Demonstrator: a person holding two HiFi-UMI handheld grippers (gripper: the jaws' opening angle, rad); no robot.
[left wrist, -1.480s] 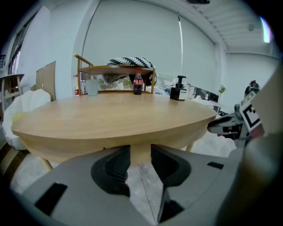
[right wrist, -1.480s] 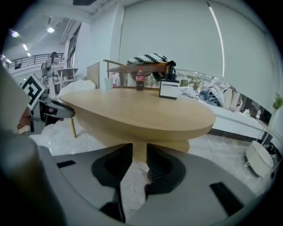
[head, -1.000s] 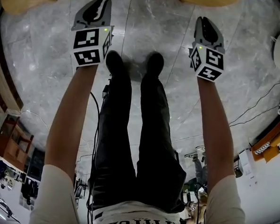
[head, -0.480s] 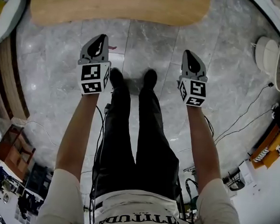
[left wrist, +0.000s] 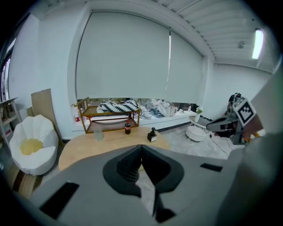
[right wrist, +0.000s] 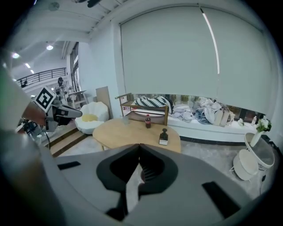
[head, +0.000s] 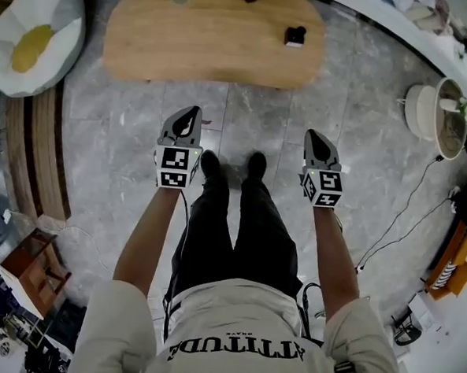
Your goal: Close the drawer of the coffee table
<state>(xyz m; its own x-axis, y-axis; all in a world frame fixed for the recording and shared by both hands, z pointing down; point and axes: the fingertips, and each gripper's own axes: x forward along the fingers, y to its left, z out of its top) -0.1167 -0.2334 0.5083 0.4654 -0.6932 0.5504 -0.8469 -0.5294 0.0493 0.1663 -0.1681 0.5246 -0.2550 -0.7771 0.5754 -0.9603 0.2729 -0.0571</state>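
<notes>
Drawer unseen on far wooden counter [head: 211,38] (judged light, stiff, free-sliding); push its front flat. Left tongs [head: 189,116], right tongs [head: 315,139] both closed, empty.

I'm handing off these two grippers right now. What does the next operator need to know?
Grippers: the left gripper is shut, its jaws have just been closing and nothing is between them. The right gripper is shut and empty.
Both are held over the floor, short of the coffee table, touching nothing.
A bottle stands on the table.
The drawer shows in no view, so it is unclear whether it is closed.
Left to do: check the drawer and push it in if it is open.
</notes>
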